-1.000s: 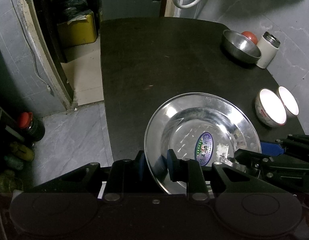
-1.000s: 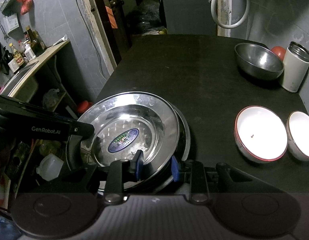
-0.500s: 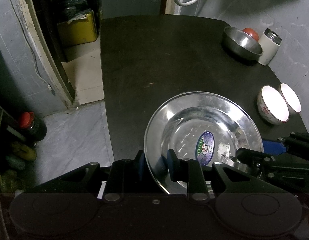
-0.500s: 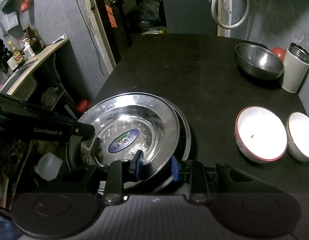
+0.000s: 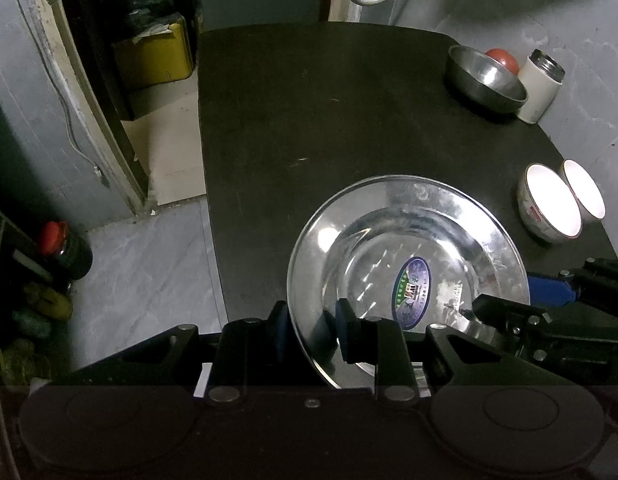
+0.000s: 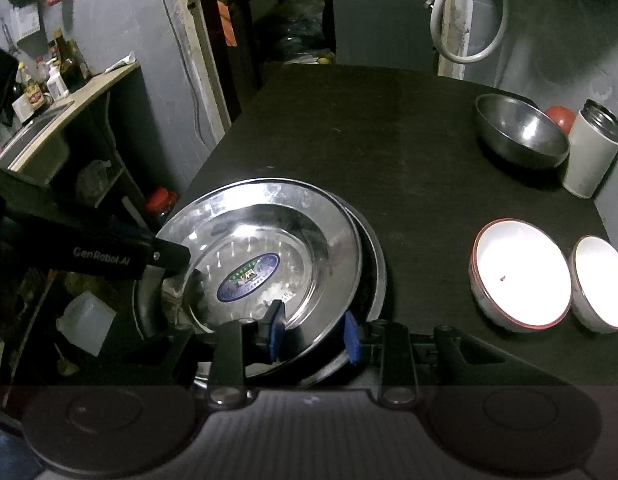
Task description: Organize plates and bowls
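Left wrist view: left gripper [image 5: 311,330] pinched steel plate [image 5: 405,256] rim; right gripper [image 6: 313,334] likewise gripped near rim, steadying plate for stacking onto lower plate [image 6: 373,264].

A silver steel plate [image 5: 409,248] with a blue-and-green oval label is seen at lower centre on a black table [image 5: 309,100]; two white, red-rimmed bowls [image 6: 521,272] are pictured at right, blue gripper pads [image 6: 277,330] below.
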The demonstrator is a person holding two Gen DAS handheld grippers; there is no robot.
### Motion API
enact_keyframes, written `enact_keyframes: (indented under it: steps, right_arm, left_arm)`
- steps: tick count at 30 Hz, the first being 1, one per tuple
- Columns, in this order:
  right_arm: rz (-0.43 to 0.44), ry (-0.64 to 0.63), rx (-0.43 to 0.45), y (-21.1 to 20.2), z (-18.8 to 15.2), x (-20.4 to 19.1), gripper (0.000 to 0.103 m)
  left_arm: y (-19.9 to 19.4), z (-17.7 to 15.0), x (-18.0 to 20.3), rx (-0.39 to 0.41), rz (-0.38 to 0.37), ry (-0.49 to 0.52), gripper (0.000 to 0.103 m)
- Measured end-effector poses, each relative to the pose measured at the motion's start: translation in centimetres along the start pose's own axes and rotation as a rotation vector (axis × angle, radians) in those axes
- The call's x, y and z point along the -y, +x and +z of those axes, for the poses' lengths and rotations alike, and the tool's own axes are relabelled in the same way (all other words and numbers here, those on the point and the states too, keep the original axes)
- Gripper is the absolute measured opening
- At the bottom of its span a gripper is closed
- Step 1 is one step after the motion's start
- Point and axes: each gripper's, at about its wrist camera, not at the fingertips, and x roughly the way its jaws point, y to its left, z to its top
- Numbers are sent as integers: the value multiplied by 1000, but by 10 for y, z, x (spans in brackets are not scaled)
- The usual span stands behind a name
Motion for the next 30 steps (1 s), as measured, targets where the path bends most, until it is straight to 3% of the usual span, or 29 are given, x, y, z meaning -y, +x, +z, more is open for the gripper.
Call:
enact_keyframes:
  steps: [30]
  right_arm:
    - [-11, -21, -2, -1, -2, -5, 39]
  left_arm:
    - [0, 1, 0, 0, -2, 8, 28]
